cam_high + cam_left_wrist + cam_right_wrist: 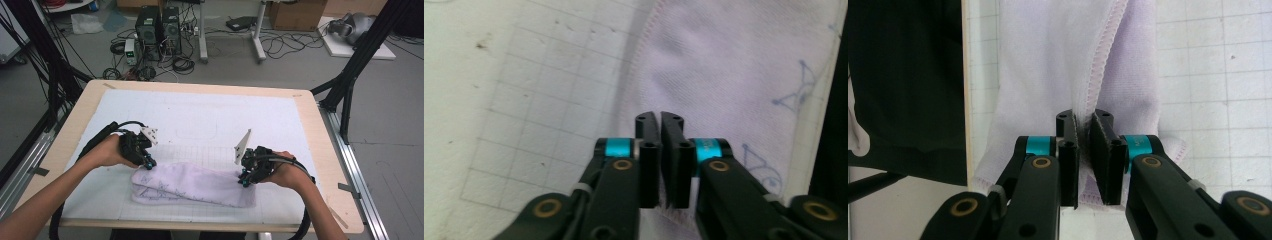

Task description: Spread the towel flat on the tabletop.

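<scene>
The folded pale lilac cloth with blue drawn marks (190, 185) lies lengthwise left to right across the gridded white bench (210, 120). The gripper views show stitched hems. The left gripper (148, 165) and right gripper (243, 181) each pinch an end.

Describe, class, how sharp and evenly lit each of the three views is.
High view: even, soft light, slightly soft overall, the white cloth pale on the mat. Left gripper view: left gripper fairly sharp, cloth behind it blurred. Right gripper view: right gripper and the cloth's stitched hem crisp, a dark area at left.
</scene>
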{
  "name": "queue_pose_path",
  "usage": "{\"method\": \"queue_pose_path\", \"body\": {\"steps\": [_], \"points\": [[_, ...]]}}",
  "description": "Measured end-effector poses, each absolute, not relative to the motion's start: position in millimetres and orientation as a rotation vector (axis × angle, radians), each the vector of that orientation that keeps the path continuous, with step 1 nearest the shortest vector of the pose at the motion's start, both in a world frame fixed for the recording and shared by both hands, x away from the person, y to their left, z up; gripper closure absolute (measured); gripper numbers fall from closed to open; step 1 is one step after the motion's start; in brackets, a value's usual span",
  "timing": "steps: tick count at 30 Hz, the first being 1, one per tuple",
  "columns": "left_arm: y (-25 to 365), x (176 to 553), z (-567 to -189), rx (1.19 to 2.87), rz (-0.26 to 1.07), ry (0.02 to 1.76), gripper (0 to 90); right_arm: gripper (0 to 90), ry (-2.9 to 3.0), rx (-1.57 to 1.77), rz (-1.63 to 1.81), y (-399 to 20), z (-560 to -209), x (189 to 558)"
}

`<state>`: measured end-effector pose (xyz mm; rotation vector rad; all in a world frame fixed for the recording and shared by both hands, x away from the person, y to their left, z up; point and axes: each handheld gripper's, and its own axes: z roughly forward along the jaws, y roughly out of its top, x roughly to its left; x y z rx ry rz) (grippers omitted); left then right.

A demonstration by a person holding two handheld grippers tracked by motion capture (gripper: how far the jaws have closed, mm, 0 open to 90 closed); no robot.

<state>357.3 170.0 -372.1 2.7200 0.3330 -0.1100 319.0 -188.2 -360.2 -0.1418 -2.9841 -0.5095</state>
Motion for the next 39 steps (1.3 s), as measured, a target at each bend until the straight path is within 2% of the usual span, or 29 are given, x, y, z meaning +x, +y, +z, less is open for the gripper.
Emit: {"method": "queue_pose_path", "body": {"steps": [3, 4, 5, 6, 10, 14, 16, 20, 27, 34, 39], "points": [[171, 356, -370, 2.706, -0.100, 0.321, 85.7, 82.4, -2.984, -0.138, -0.513, -188, -360, 319], [171, 358, -370, 2.696, -0.092, 0.346, 75.7, 82.4, -2.980, -0.138, -0.513, -188, -360, 319], [172, 359, -370, 2.695, -0.094, 0.377, 59.9, 82.4, -2.979, -0.140, -0.507, -188, -360, 319], [172, 360, -370, 2.706, -0.091, 0.385, 55.2, 82.4, -2.977, -0.139, -0.507, -188, -360, 318], [171, 362, -375, 2.728, -0.076, 0.395, 61.1, 82.4, -2.981, -0.138, -0.506, -187, -360, 318], [166, 358, -375, 2.731, -0.083, 0.361, 81.0, 82.4, -2.981, -0.132, -0.506, -187, -360, 318], [167, 357, -374, 2.731, -0.105, 0.351, 87.3, 82.4, -2.985, -0.133, -0.512, -188, -360, 318], [167, 354, -372, 2.753, -0.071, 0.325, 88.6, 82.4, -2.981, -0.136, -0.516, -188, -359, 318], [178, 354, -354, 2.686, 0.012, 0.368, 88.6, 82.4, -3.005, -0.144, -0.557, -192, -353, 317], [186, 354, -327, 2.590, 0.193, 0.404, 88.6, 82.5, -3.051, -0.197, -0.660, -198, -337, 320], [187, 359, -323, 2.565, 0.274, 0.436, 88.6, 82.9, -3.129, -0.316, -0.687, -202, -330, 327]]}}
